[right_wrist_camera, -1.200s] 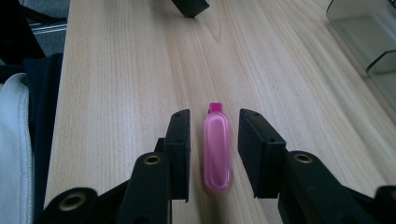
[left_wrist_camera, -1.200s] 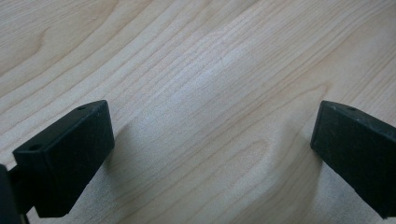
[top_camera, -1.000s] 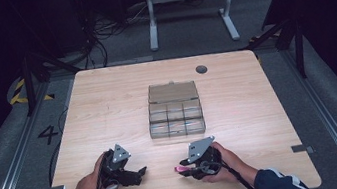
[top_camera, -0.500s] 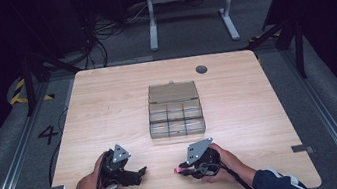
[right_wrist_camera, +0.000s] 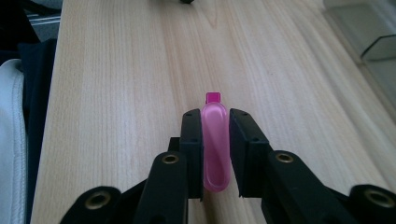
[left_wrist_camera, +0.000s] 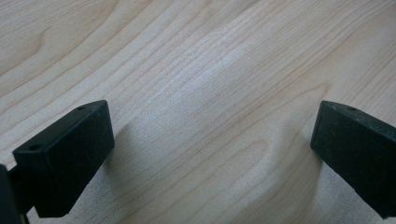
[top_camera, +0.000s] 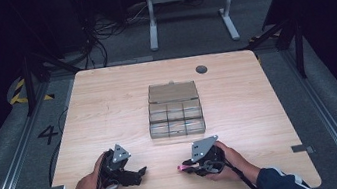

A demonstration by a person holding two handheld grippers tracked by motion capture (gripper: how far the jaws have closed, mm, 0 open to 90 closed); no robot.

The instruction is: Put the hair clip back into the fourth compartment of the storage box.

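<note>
Jaws of our right gripper (right_wrist_camera: pixel 215 140) have just been closing and now clamp a pink clip (right_wrist_camera: pixel 215 144) just above the table (top_camera: pixel 108 113), near its front edge. We judge the pick made; carrying it to the box (top_camera: pixel 175 109) comes next. Our left gripper (top_camera: pixel 137 172) rests wide and empty.

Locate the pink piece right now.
The pink piece sits clamped in the right claw, low over the table's near edge, just nearer the person than the clear compartment box.
</note>
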